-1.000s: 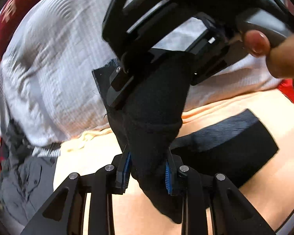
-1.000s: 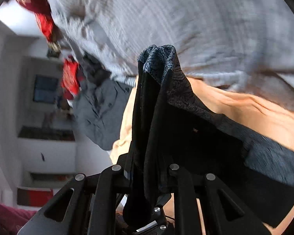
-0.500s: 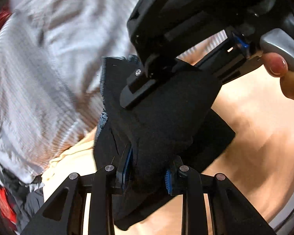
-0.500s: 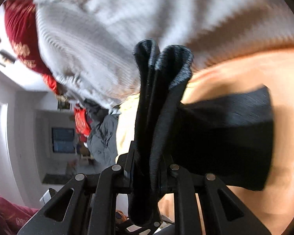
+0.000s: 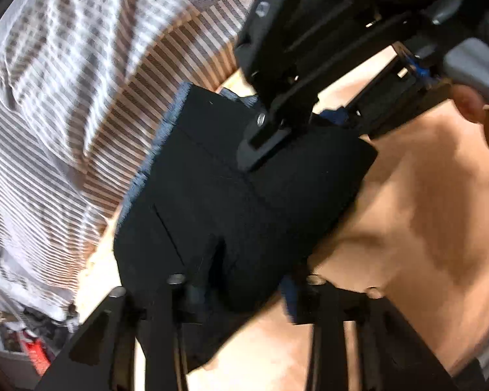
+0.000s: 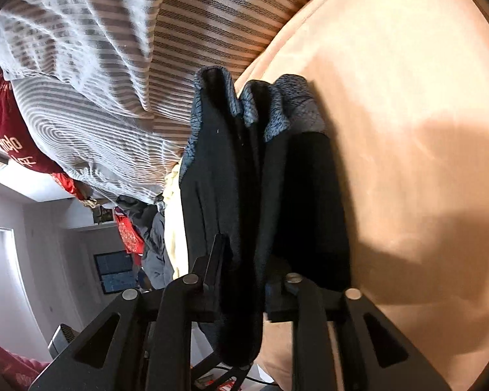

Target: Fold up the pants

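Note:
The black pants (image 5: 244, 195), blue-grey on the inside, lie folded on the peach sheet (image 5: 407, 228). My left gripper (image 5: 241, 293) is low over their near edge; its jaws are opening, and the cloth sits loosely between them with a blue pad showing beside it. My right gripper (image 5: 313, 130) comes in from the upper right onto the far edge of the fold. In the right wrist view, a thick bunch of the pants (image 6: 218, 179) fills the right gripper (image 6: 244, 293). Those jaws are just opening, and the pads still touch the cloth.
A rumpled grey-and-white striped duvet (image 5: 65, 114) (image 6: 114, 65) borders the pants on the left. Beyond it are a red pillow (image 6: 6, 123) and a heap of grey clothes (image 6: 153, 244). A person's hand (image 5: 472, 110) holds the right gripper. The sheet (image 6: 407, 130) stretches to the right.
Both grippers came down with the pants, and the raised end now lies folded over on the sheet. The left jaws have spread wider; the right grip looks only slightly looser.

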{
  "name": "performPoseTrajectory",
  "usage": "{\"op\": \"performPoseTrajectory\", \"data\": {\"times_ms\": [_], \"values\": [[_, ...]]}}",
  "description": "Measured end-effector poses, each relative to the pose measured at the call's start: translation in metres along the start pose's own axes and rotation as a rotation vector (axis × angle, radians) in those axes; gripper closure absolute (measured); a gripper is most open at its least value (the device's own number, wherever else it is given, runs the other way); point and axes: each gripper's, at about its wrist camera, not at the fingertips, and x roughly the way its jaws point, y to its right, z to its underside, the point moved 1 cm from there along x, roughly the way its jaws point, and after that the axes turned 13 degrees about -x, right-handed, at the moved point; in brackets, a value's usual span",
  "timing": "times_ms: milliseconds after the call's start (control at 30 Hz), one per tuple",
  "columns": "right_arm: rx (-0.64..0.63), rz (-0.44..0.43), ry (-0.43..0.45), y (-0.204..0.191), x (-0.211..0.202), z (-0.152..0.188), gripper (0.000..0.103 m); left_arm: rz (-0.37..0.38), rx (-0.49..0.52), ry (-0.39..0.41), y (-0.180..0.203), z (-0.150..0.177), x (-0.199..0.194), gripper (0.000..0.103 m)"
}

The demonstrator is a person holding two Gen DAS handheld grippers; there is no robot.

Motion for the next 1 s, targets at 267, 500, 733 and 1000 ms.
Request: {"op": "performPoseTrajectory", "data": {"times_ms": [267, 500, 733, 1000], "values": [[-0.109, 0.239, 0.031, -0.022, -0.033, -0.011, 0.070, 0.170, -0.210, 0.001, -0.074, 0.016, -0.034, 0.046], [-0.254, 0.369, 0.096, -0.064, -0.029, -0.047, 0.066, 0.182, -0.605, -0.097, -0.156, 0.000, 0.010, 0.046], [-0.280, 0.458, 0.030, -0.068, 0.020, -0.093, 0.067, 0.189, -0.730, -0.148, -0.182, 0.008, 0.041, 0.046], [-0.275, 0.483, -0.002, -0.067, 0.014, -0.077, 0.099, 0.298, -0.759, -0.213, -0.176, 0.021, 0.061, 0.046]]}}
